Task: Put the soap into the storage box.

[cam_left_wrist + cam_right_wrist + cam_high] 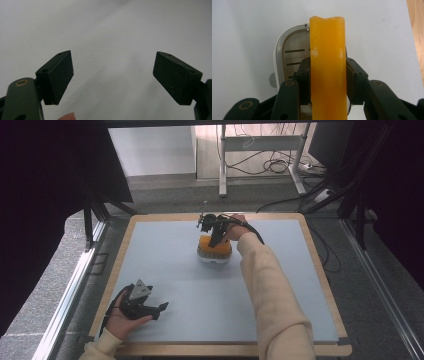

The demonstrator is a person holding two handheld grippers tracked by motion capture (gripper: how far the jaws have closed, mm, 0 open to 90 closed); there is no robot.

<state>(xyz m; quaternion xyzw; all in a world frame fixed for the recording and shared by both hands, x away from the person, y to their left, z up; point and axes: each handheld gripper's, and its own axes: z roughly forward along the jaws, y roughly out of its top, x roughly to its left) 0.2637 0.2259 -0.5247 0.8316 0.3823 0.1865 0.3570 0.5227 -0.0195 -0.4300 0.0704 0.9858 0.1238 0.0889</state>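
Clamped from both sides, our right gripper's pads press on an orange sponge-like block, held over a white, slotted dish that sits just beyond the middle of the pale blue mat. Our left gripper rests low at the mat's near left corner, its pads wide apart around nothing.

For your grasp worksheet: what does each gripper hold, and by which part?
Right gripper: orange block, clamped on its two long sides. Left gripper: nothing, jaws open.
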